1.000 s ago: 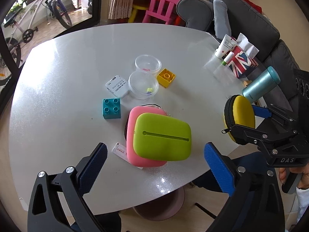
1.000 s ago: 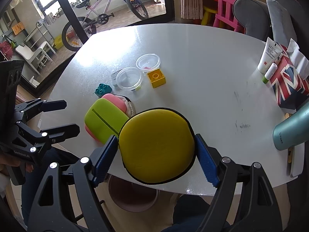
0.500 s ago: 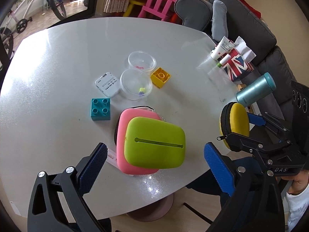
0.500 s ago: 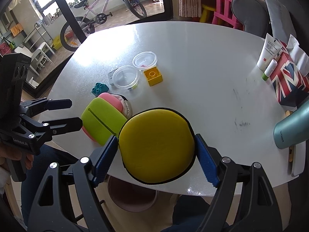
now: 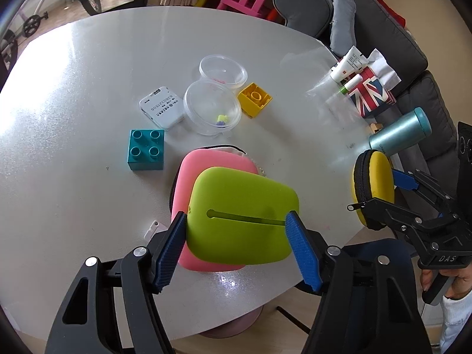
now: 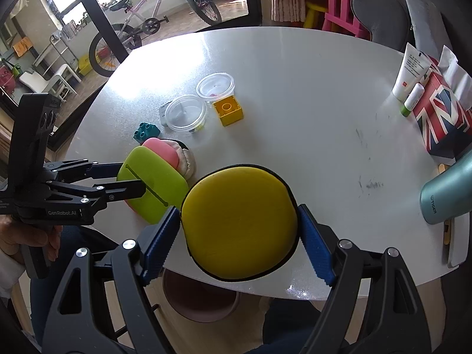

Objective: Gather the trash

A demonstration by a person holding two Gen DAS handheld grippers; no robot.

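Green pouch (image 5: pixel 242 221) covering pink pouch (image 5: pixel 206 162), left tongs (image 5: pixel 236 247) closing around it

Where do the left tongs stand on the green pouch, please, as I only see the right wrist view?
Observer: The left tongs have just been closing with the green pouch between them, one pad at each end of its slit; whether they press, I cannot tell.
Operator: Is any trash near them?
Observer: A small white tag lies on the table just outside the left pad.
Operator: Anything else I'm missing?
Observer: A white card printed with digits lies flat beside the clear tub.
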